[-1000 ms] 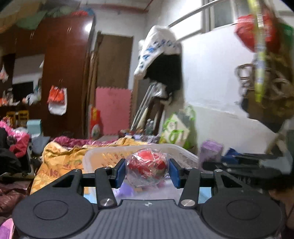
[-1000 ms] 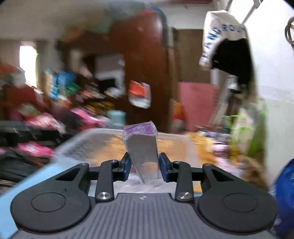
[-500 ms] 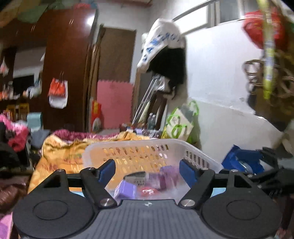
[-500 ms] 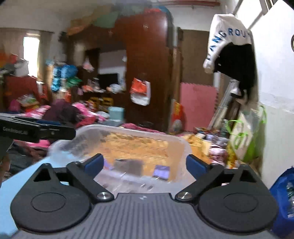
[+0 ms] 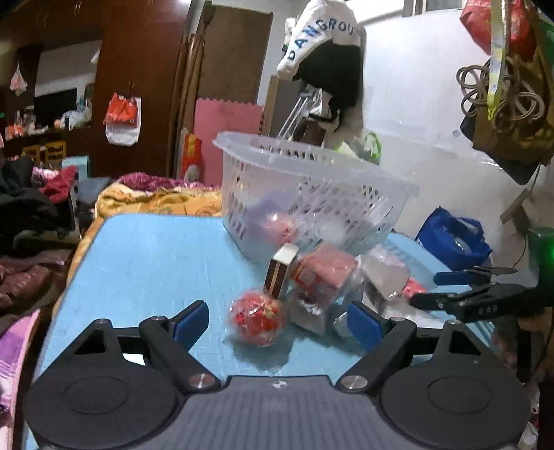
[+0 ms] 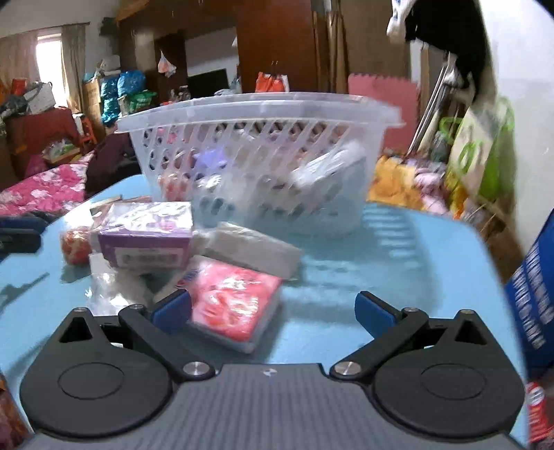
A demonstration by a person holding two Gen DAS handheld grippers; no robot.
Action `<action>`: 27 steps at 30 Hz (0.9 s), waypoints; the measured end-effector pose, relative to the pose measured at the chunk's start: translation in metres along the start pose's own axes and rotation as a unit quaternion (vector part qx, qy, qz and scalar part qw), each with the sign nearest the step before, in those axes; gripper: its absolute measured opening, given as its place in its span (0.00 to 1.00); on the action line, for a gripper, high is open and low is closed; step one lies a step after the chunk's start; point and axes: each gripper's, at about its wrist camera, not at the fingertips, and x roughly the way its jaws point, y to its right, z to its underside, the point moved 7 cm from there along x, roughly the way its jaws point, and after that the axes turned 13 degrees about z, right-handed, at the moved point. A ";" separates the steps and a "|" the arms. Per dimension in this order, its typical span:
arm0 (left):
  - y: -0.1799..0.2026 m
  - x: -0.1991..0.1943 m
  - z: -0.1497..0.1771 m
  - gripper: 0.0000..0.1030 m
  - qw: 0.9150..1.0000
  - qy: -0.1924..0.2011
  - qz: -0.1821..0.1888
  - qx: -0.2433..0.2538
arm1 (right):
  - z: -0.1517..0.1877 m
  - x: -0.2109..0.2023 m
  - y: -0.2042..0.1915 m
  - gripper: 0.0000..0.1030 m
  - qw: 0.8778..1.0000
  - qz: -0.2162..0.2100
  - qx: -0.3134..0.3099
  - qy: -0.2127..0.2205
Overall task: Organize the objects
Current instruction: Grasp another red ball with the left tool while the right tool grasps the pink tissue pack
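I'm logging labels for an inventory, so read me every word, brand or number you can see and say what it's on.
"DANGROU": hanging white and black garment, the end cut off.
"UAS": black arm of the right gripper.
Blue bag: white lettering, blurred.
Purple box: label and barcode, too blurred.
Pink packet: blue logo, unreadable.

A light blue table (image 6: pixel 346 277) carries a white perforated basket (image 6: pixel 259 145) near its far edge. In front of it lie a red wrapped ball (image 5: pixel 258 316), a purple box (image 6: pixel 145 235), a pink packet (image 6: pixel 228 304) and a whitish packet (image 6: pixel 249 249), clustered together.
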 end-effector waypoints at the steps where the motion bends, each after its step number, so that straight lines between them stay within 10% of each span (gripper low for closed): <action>1: -0.001 0.000 0.002 0.87 1.000 -0.002 0.002 0.000 | -0.002 0.002 -0.001 1.00 1.000 -0.012 0.008 -0.003; 17: -0.008 0.027 0.013 0.87 0.999 -0.037 -0.031 -0.008 | 0.015 -0.021 0.002 0.84 1.000 -0.007 -0.020 0.015; 23: -0.001 0.031 0.016 0.52 0.998 -0.047 -0.045 0.023 | 0.020 -0.027 0.020 0.84 0.999 -0.017 0.018 0.031; 27: -0.002 0.020 0.013 0.51 0.999 -0.015 -0.032 0.022 | 0.018 -0.029 0.024 0.84 0.998 -0.025 0.037 0.048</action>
